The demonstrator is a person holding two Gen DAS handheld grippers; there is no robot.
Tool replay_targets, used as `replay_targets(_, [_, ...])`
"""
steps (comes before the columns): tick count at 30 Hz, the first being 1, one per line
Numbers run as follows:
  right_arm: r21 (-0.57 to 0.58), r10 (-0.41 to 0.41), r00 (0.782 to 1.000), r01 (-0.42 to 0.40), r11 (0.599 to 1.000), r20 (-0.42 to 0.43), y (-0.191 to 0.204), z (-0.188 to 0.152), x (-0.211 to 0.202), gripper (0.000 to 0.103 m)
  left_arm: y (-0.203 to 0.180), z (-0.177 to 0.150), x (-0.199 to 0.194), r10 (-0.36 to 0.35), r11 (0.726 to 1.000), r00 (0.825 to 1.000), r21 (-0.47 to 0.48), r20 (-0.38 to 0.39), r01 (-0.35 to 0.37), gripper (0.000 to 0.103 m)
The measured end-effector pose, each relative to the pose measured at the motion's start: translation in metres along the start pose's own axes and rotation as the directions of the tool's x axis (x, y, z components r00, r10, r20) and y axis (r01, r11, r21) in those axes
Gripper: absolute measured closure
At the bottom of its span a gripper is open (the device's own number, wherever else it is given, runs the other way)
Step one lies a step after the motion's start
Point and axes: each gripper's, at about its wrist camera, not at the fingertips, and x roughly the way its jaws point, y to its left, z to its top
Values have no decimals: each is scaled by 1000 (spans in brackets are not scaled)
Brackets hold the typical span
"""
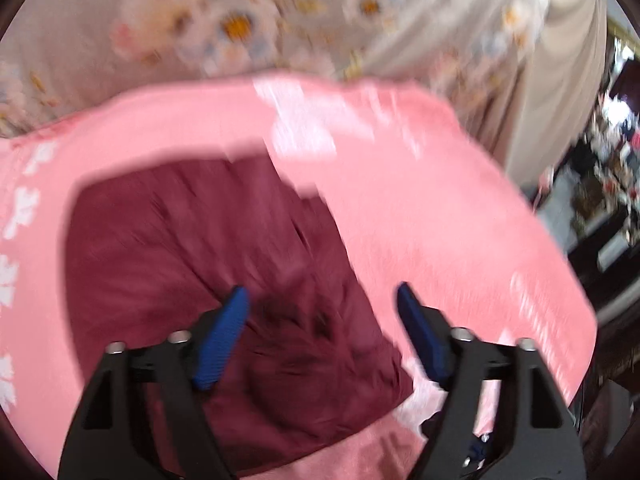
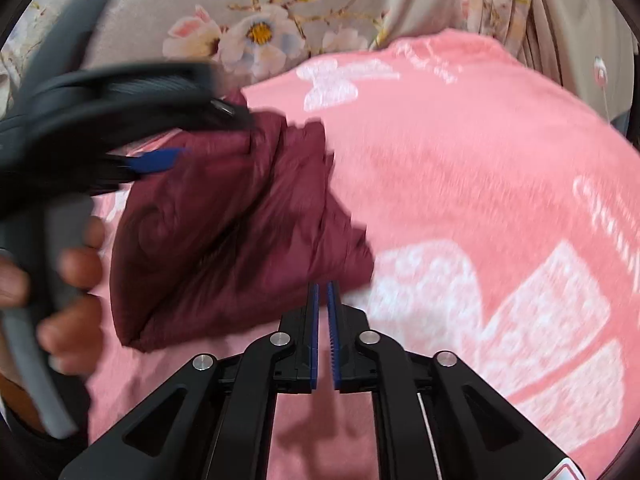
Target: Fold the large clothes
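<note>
On the pink blanket, maroon garment lies bunched into a compact, untidy bundle, apparently mid-fold; left gripper spread wide above it, holding nothing, right gripper nearly closed, empty, beside its edge

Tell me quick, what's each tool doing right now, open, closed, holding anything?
Left tool: open, holding nothing, above the maroon garment.
Right tool: nearly closed, nothing between its pads.

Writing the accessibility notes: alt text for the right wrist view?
A bunched maroon garment lies on a pink blanket. The right hand-held gripper, nearly shut, holds nothing; the left hand-held gripper reaches in from the left.
</note>
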Motion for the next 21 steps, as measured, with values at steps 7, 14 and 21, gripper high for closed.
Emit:
replay_targets(7, [-61,114,990,-109,992,82,33,103,-4,51,97,47,-60,219,962,969,-193,112,-195,13])
replay_targets(14, [-30,143,981,-148,988,-134,80,181,83,46,174,35,-49,329,900,944,-305,8,-311,13])
replay_targets(21, [-30,39,932,-53,998,-361,102,193,155,46,200,18,-23,306,886,948,-340,-85,-316,13])
